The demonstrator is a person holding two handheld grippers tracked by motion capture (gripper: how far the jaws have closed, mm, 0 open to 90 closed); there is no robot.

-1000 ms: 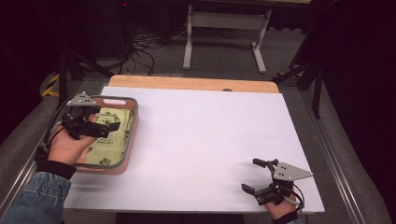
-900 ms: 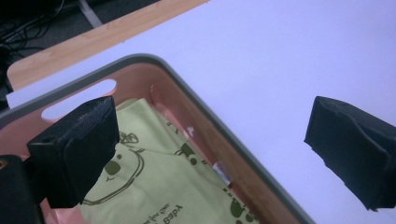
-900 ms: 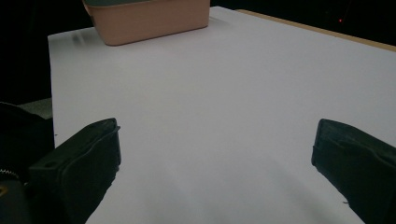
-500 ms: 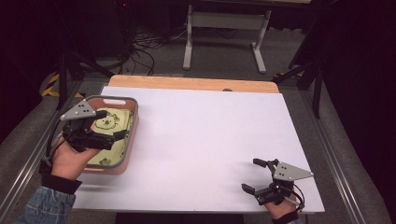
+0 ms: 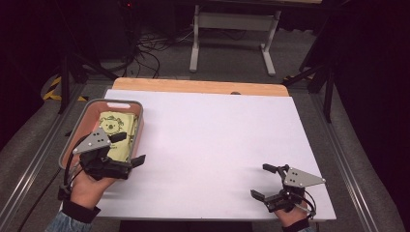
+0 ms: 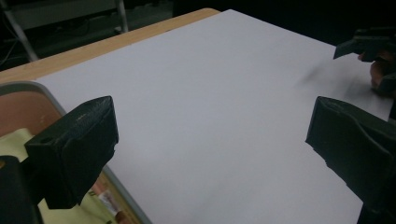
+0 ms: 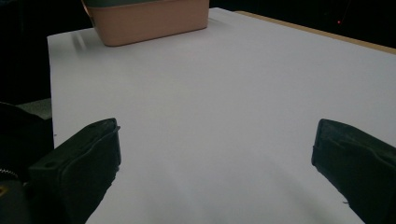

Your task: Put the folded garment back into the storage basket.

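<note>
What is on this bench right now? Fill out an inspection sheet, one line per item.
Surface: white tabletop, bare across the middle, wooden strip along the far edge.
Job's things: pink tray at the left edge; yellow-green packet lying inside it.
Clutter: nothing seen.
Grippers: left gripper open, beside the tray's near right corner, holding nothing; right gripper open, near the front right corner, holding nothing.
Cables: black cable trailing from the left gripper; loose cables on the floor beyond.
Surroundings: grey floor, white table legs, dark room.
</note>
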